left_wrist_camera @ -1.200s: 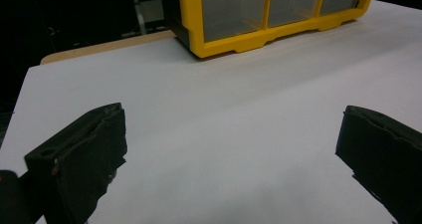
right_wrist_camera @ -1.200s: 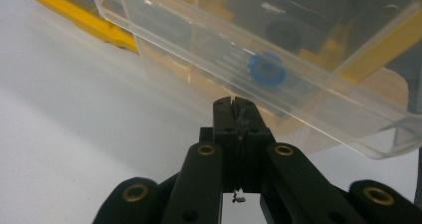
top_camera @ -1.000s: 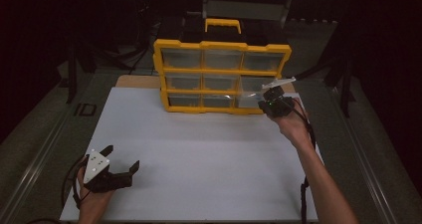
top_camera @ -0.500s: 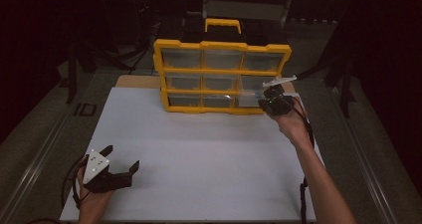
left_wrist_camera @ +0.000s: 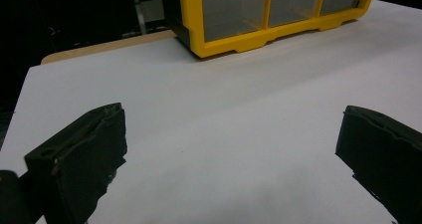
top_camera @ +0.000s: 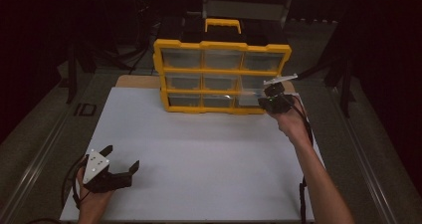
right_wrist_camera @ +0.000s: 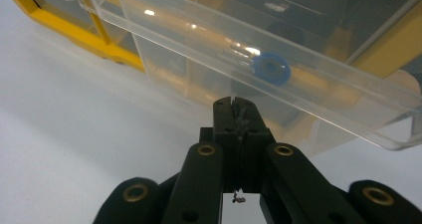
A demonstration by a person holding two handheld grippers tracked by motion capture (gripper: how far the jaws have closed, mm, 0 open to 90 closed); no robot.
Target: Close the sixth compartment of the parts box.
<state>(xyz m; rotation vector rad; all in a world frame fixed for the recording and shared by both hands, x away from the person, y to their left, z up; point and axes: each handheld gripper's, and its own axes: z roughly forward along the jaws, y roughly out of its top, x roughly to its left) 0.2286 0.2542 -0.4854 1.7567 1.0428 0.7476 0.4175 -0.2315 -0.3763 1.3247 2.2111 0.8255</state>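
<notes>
A yellow organizer (top_camera: 221, 46) with clear drawers stands at the far side of the white board (top_camera: 209, 154). Its bottom-right drawer (top_camera: 246, 95) is pulled out part way. In the right gripper view this clear drawer (right_wrist_camera: 209, 55) holds a small blue ring (right_wrist_camera: 270, 68). My right gripper (top_camera: 263, 100) is at the drawer's front, its jaws pressed together (right_wrist_camera: 233, 103) with the tips against the drawer's lower wall. My left gripper (top_camera: 122, 158) rests low near the board's front left corner, open (left_wrist_camera: 229, 134), with nothing between its jaws. The organizer (left_wrist_camera: 249, 40) lies far ahead of it.
The organizer has a yellow carry handle (top_camera: 222, 24) on top. A wooden table edge (top_camera: 137, 80) shows behind the board's far left. Dark stands and rails flank the table on both sides. Cables trail from both grippers.
</notes>
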